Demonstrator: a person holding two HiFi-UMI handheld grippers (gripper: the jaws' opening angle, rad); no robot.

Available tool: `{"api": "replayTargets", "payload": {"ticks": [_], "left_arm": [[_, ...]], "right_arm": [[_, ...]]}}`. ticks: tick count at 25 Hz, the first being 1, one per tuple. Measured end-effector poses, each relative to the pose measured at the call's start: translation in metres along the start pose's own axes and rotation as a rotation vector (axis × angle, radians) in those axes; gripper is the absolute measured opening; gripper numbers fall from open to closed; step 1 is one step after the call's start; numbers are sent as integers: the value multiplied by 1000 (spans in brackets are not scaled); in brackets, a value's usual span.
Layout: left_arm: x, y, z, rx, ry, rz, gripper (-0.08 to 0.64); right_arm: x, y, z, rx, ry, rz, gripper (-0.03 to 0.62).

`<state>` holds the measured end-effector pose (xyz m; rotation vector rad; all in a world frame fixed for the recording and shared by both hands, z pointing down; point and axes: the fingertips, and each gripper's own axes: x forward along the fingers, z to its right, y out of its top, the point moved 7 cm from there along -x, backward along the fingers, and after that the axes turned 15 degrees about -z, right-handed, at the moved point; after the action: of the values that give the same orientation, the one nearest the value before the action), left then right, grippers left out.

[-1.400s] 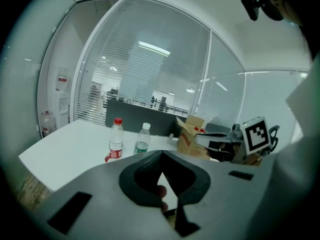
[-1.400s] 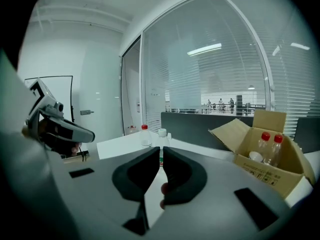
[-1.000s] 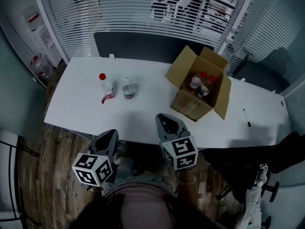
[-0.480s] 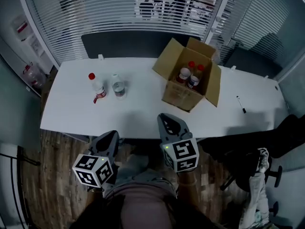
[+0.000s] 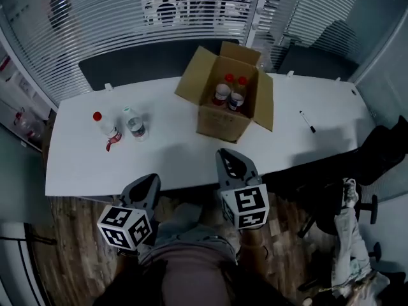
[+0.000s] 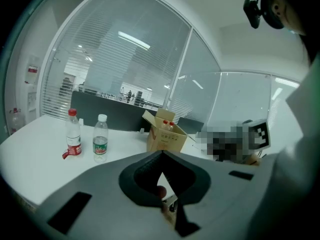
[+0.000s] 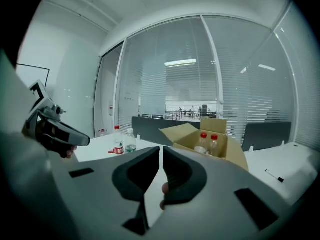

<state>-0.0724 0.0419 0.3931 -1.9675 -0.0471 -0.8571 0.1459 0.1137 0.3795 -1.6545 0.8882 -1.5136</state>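
Observation:
My left gripper (image 5: 148, 181) and right gripper (image 5: 227, 154) are both shut and hold nothing, held side by side over the wood floor just short of the white table's (image 5: 172, 148) near edge. An open cardboard box (image 5: 223, 101) stands on the table ahead of the right gripper, with red-capped bottles (image 5: 229, 94) inside. At the table's left stand a red-capped bottle (image 5: 102, 125) and a white-capped bottle (image 5: 134, 123). The left gripper view shows its jaws (image 6: 161, 155) closed, with the bottles (image 6: 73, 134) and the box (image 6: 165, 135) beyond. In the right gripper view the jaws (image 7: 161, 150) nearly touch, the box (image 7: 207, 139) ahead.
A black pen (image 5: 307, 121) lies at the table's right end. A dark partition (image 5: 127, 69) and a glass wall with blinds (image 5: 102, 18) stand behind the table. An office chair with clothing (image 5: 357, 234) is to my right.
The head view has swung right, so the table and box slid leftward in frame. Both gripper views turned so the bottles and box sit differently. Both grippers stay shut.

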Motion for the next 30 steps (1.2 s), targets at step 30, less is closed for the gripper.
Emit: {"api": "replayTargets", "payload": {"ticks": [30], "left_arm": [[142, 118, -9, 85, -170, -76, 8]], "right_arm": [[59, 59, 139, 62, -205, -50, 42]]}}
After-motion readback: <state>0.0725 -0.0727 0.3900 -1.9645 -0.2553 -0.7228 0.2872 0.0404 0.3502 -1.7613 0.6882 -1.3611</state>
